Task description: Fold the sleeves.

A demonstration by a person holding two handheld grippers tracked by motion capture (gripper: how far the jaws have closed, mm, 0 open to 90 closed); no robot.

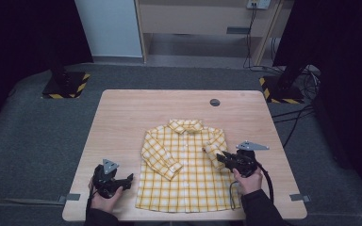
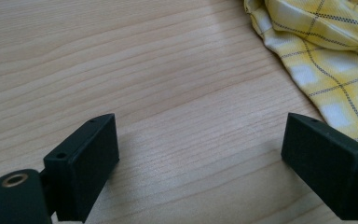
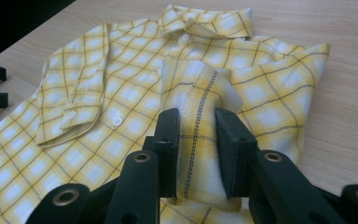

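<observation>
**Right sleeve pinched mid-fold; slip and drag risks noted**

The yellow plaid shirt (image 1: pixel 184 165) lay face up in the lower centre of the high view, collar toward the top of the frame, on the wooden table (image 1: pixel 122 117). The sleeve at the left of the frame (image 1: pixel 159 157) was already folded across the chest, cuff pointing down and right.

The right gripper (image 1: pixel 222 159), at lower right of the high view, had its jaws pressed onto the other sleeve (image 3: pixel 198 121); in the right gripper view the cloth bunched between the two pads in the bottom centre, lifted off the shirt body. The left gripper (image 1: pixel 128 179), at lower left, stood spread wide over bare wood with nothing between its jaws; the shirt's edge (image 2: pixel 326 60) sat at the upper right of its view, just beside one jaw but apart from it.

Risks as judged from here:
- Only a narrow ridge of fabric was held, so a quick pull could let the sleeve slide out
- Nothing pinned the shirt body, so carrying the sleeve across might drag the whole garment or disturb the folded sleeve
- A bunched cuff could land creased, not flat
</observation>
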